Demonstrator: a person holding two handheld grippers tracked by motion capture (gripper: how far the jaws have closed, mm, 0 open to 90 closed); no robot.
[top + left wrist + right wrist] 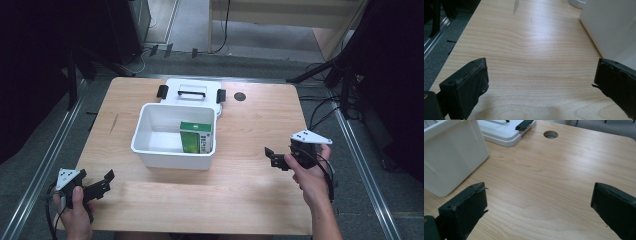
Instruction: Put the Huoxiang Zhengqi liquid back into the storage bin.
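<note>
Standing upright inside the white bin [150, 150] at surface centre, the green carton [196, 137] may topple if the wide, empty right tool [278, 159], at 4 o'clock, bumps the bin; the left tool [97, 185], at 8 o'clock, is also wide and empty.

Light wood table [250, 200], rounded corners, grain running left-right. White open box [172, 150] rests near centre. White lid [192, 92] with black handle and clips lies flat at 12 o'clock, touching box. Round cable hole [240, 96] at 1 o'clock. Dark scratch [116, 122] at 9 o'clock.
</note>
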